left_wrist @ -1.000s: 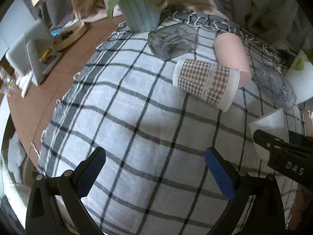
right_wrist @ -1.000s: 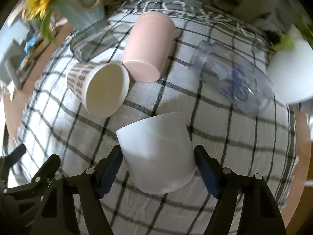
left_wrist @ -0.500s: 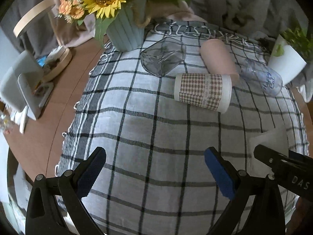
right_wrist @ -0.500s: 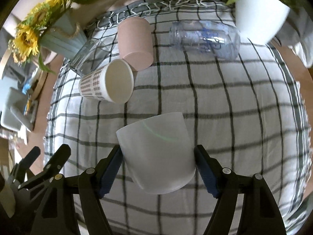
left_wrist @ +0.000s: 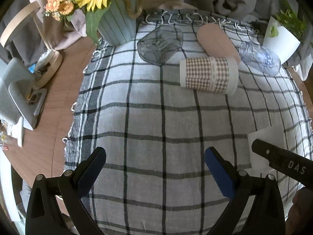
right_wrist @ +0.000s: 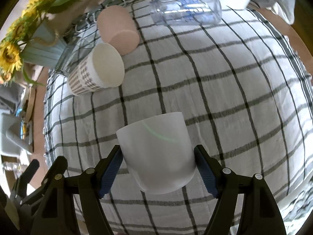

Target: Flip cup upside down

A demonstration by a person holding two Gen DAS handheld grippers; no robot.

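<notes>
Left wrist view: left gripper (left_wrist: 154, 162) spread, empty, above checked cloth (left_wrist: 146, 101).
Right wrist view: right gripper (right_wrist: 158, 160) pinching plain white plastic cup (right_wrist: 156, 152), lifted above cloth.
Advice: rotate wrist fully, lower rim flat before releasing.

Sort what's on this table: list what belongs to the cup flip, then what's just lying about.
In the job: white cup, right gripper shut on it.

Lying about: checked paper cup, pink cup, clear bottle, glass tumbler, sunflower vase, open left gripper.
</notes>
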